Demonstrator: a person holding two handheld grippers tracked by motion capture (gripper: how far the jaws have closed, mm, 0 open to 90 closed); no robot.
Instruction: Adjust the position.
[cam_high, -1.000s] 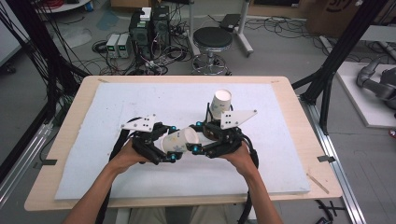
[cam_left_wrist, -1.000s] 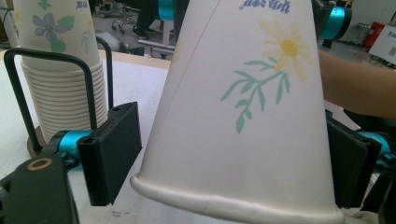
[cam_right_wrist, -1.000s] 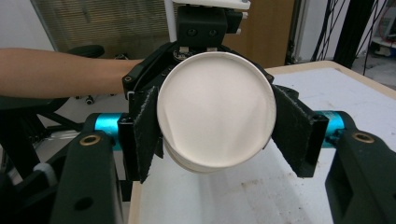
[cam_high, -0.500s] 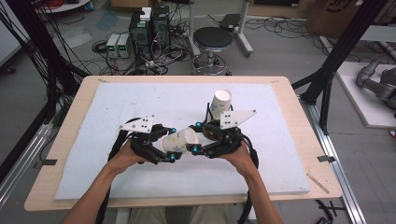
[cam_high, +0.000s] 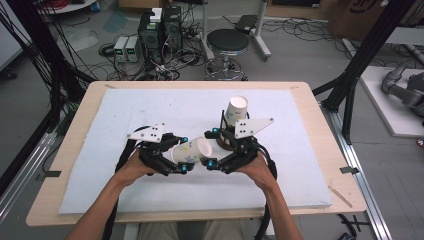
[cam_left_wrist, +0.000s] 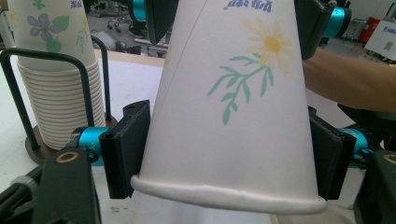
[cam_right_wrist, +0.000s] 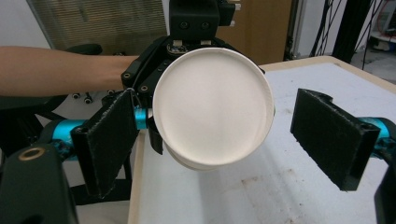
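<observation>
A white paper cup (cam_high: 192, 151) with flower prints lies level above the foam mat, between the two grippers. My left gripper (cam_high: 184, 155) is shut on it near the rim; its pads (cam_left_wrist: 126, 149) press both sides of the cup (cam_left_wrist: 233, 116). The cup's flat base (cam_right_wrist: 212, 112) faces my right gripper (cam_right_wrist: 224, 144). That gripper's jaws have just been opening and now stand apart on either side of the base, the right pad (cam_right_wrist: 334, 135) well off it. In the high view the right gripper (cam_high: 211, 147) sits just right of the cup.
A tall stack of matching cups (cam_high: 235, 112) stands in a black wire holder (cam_left_wrist: 14, 93) just behind the right hand. The white foam mat (cam_high: 300, 165) covers the wooden table (cam_high: 60, 165). A stool and cables are on the floor beyond.
The right gripper's jaws have spread away from the cup's base. The left gripper's jaws have closed on the cup. Neither hand has shifted.
</observation>
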